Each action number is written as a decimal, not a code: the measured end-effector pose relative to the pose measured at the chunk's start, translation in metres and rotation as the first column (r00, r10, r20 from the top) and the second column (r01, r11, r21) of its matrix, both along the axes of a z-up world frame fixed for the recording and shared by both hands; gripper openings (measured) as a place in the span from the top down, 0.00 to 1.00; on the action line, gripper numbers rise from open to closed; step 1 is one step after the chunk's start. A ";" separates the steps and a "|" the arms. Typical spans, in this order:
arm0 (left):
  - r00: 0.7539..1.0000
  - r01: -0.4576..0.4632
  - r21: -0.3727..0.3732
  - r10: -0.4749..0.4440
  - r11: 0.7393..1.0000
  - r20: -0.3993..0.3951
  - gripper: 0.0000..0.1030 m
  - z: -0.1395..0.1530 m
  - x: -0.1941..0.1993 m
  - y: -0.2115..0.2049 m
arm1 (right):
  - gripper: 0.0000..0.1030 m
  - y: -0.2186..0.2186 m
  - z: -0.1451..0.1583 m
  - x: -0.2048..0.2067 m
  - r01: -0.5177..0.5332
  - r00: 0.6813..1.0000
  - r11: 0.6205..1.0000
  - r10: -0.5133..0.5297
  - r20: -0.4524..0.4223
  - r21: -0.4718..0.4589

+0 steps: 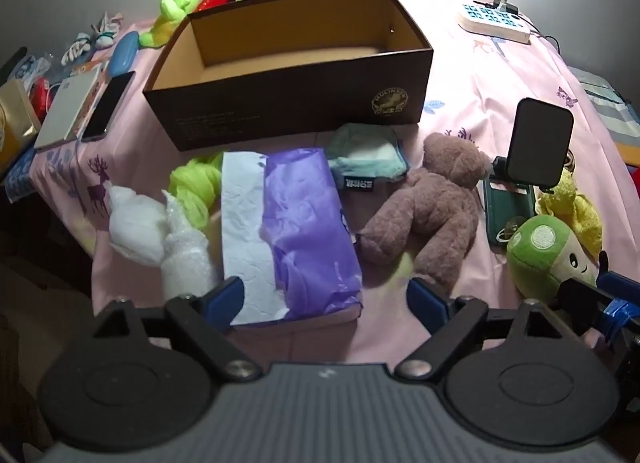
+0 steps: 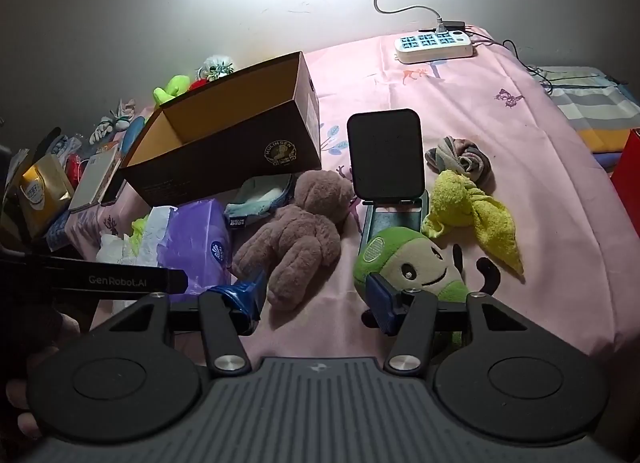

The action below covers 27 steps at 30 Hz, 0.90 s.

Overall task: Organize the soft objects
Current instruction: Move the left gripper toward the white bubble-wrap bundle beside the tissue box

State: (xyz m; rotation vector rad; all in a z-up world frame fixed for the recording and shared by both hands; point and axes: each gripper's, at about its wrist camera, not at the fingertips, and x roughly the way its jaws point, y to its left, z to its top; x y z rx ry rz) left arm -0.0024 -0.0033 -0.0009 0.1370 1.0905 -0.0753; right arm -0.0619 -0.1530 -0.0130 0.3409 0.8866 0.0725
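An open brown box (image 1: 288, 103) (image 2: 224, 159) stands empty on the pink sheet. In front of it lie a purple tissue pack (image 1: 304, 231) (image 2: 192, 247), a brown teddy bear (image 1: 428, 207) (image 2: 300, 239), a green mushroom plush (image 1: 544, 259) (image 2: 412, 263), a yellow towel (image 2: 472, 215) (image 1: 572, 203), a light blue cloth (image 1: 368, 155) and a lime cloth (image 1: 196, 187). My left gripper (image 1: 324, 299) is open and empty just before the tissue pack. My right gripper (image 2: 316, 299) is open and empty, between the teddy bear and the mushroom plush.
A phone on a stand (image 1: 540, 143) (image 2: 386, 155) sits right of the teddy. A power strip (image 2: 434, 45) lies at the back. A rolled grey sock (image 2: 460, 157) lies beyond the towel. Bubble wrap (image 1: 184, 255), a notebook (image 1: 68, 107) and small toys crowd the left.
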 end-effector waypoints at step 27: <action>0.997 -0.055 0.014 0.056 0.998 -0.046 0.14 -0.013 -0.030 -0.043 | 0.62 -0.058 -0.012 -0.017 0.010 0.999 0.997 -0.007 -0.031 0.077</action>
